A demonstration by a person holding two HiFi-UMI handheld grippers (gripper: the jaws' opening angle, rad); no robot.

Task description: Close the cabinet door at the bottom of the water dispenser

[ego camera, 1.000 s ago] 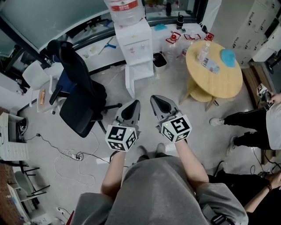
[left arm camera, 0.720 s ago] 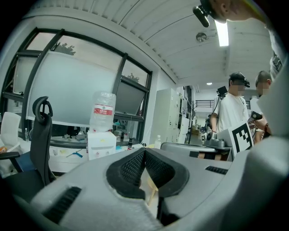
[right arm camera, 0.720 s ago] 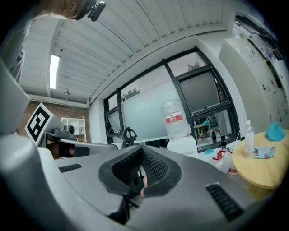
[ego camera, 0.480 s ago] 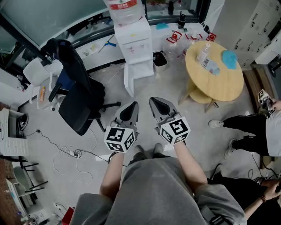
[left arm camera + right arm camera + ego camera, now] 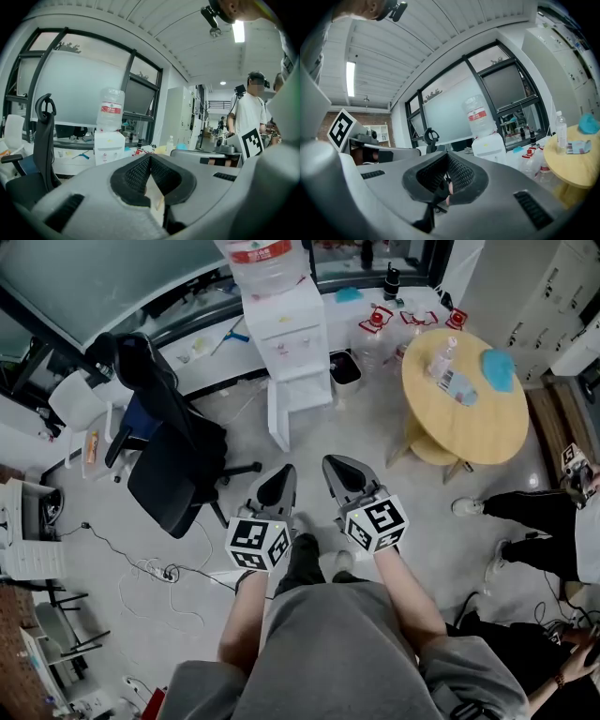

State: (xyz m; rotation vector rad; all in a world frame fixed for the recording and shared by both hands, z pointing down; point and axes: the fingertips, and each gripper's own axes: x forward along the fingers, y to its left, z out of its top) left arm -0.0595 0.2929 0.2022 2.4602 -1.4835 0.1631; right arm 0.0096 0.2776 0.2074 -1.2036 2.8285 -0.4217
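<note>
The white water dispenser stands against the far window wall with a big bottle on top. Its bottom cabinet door hangs open, swung out toward the floor on the left side. My left gripper and right gripper are held side by side in front of my body, well short of the dispenser, both shut and empty. The dispenser shows small and far beyond the closed tips of the left gripper. In the right gripper view the dispenser stands right of the right gripper.
A black office chair stands left of the path. A round wooden table with a bottle is at the right. A small bin and water jugs sit beside the dispenser. Cables lie on the floor. Another person's legs are at right.
Both grippers have sunk slightly together and stay shut. My feet have shifted under me as I step across the floor; the dispenser's door stays open.
</note>
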